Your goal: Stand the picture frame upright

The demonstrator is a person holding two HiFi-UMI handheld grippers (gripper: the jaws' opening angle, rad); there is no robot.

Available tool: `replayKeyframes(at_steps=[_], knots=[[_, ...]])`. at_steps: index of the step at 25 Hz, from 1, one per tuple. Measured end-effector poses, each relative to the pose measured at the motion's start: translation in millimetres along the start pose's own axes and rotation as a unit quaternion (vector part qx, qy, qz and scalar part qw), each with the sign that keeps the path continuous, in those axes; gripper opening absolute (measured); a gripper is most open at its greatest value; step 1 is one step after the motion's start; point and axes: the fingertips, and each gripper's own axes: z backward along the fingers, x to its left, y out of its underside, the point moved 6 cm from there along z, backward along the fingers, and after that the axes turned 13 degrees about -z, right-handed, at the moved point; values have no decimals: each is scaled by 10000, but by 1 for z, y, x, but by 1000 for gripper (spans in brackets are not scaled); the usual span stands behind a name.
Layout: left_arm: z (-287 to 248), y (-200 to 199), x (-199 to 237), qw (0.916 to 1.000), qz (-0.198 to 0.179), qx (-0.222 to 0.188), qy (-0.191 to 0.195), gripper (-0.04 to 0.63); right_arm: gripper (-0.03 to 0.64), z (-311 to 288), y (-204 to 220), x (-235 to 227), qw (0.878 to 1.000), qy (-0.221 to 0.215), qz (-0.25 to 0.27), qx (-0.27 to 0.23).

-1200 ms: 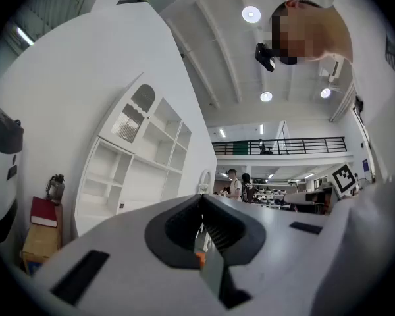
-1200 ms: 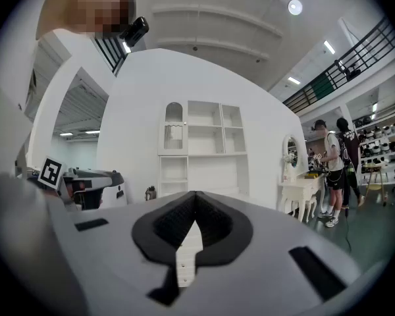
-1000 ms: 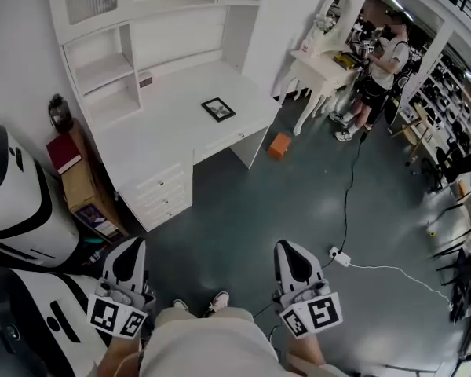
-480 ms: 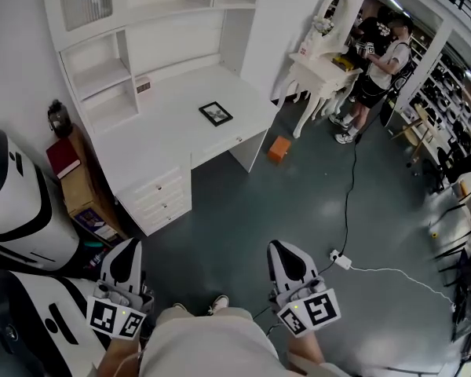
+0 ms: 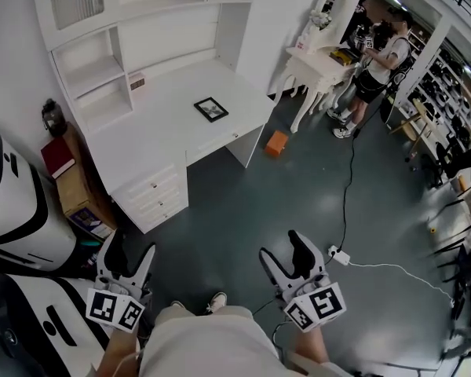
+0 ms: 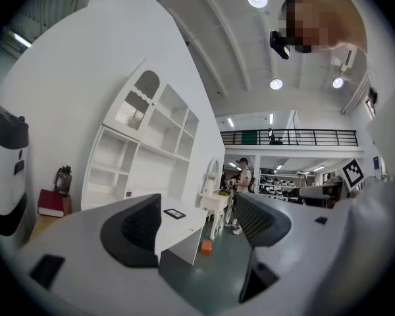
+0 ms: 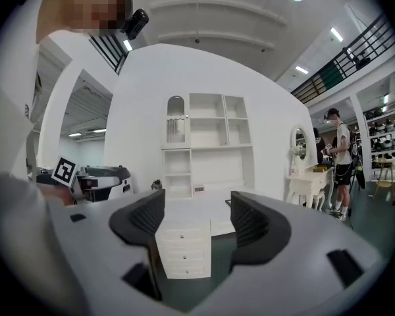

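A small black picture frame (image 5: 211, 108) lies flat on the white desk (image 5: 165, 128), far ahead of both grippers. The left gripper view shows the picture frame (image 6: 174, 213) small in the distance between its jaws. My left gripper (image 5: 127, 255) is held low at the bottom left and my right gripper (image 5: 289, 259) at the bottom centre, both over the floor near my feet. The jaws of both have just been opening and stand open with nothing between them. In the right gripper view the right gripper (image 7: 196, 224) points at the desk's drawers (image 7: 184, 247).
White shelving (image 5: 133, 30) rises behind the desk. A white dressing table with a mirror (image 5: 323, 53) stands to the right, a person (image 5: 377, 61) beside it. An orange box (image 5: 276, 143) and a cable with a power strip (image 5: 339, 256) lie on the floor. A white-and-black machine (image 5: 16, 210) sits at left.
Both grippers' jaws went from shut to open. The view has shifted slightly, so the desk and frame sit a little further left and up.
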Motion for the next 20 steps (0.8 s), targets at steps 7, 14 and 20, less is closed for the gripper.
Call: replayKeyframes(at_steps=[7,14,20], knots=[[-31,4,-3,9998,-80,185,36,442,362,5,-7,-36,9994,320,-90,-102],[-72,6,-20,9998,-165,148,0,445,359,1,-8,-69,9996,257,-112,-51],[-100,19,-38,9994,-105,294,-141,445,356,-10,-4,-102,9996,102,-265,16]])
